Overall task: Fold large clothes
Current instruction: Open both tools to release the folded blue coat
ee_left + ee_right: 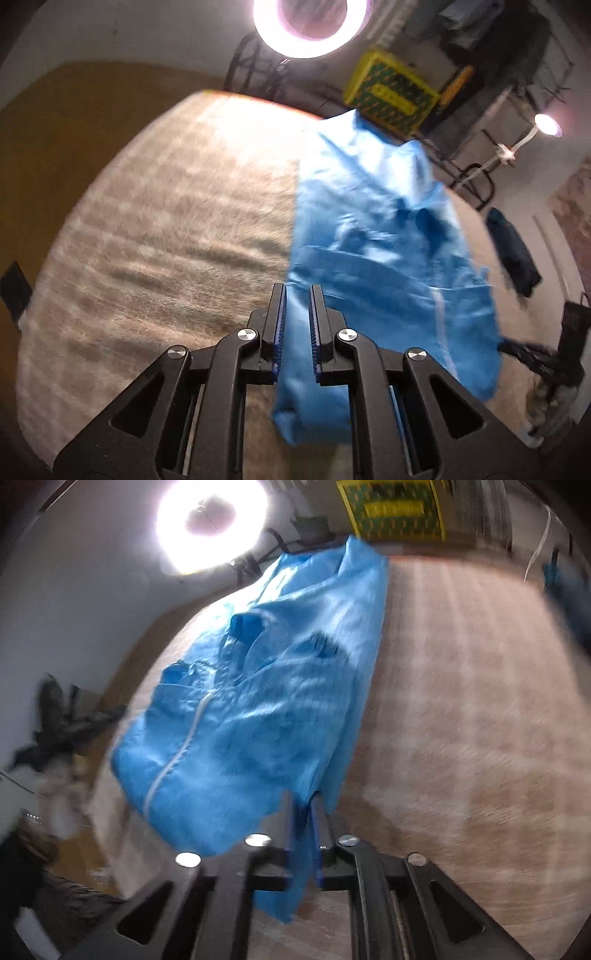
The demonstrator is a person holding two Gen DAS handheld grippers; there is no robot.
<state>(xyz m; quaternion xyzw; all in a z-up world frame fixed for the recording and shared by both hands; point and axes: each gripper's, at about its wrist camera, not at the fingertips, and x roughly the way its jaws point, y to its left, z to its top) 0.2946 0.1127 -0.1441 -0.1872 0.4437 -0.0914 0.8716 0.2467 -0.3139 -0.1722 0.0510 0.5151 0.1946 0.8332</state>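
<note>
A large light-blue garment point(388, 236) with a white zipper hangs lifted over a beige carpeted surface point(166, 229). My left gripper point(297, 291) is shut on a bunched edge of it, and the cloth passes between the fingers and droops below. In the right wrist view the same garment point(258, 709) stretches away from my right gripper point(303, 799), which is shut on another edge of it. The zipper point(177, 753) runs down its left part. Both views are motion-blurred.
A bright ring light point(310, 26) stands beyond the surface, also seen in the right wrist view point(210, 524). A yellow-green crate point(391, 96) sits at the back. Dark clothing point(513, 254) lies at the right; dark items point(59, 716) lie at the left edge.
</note>
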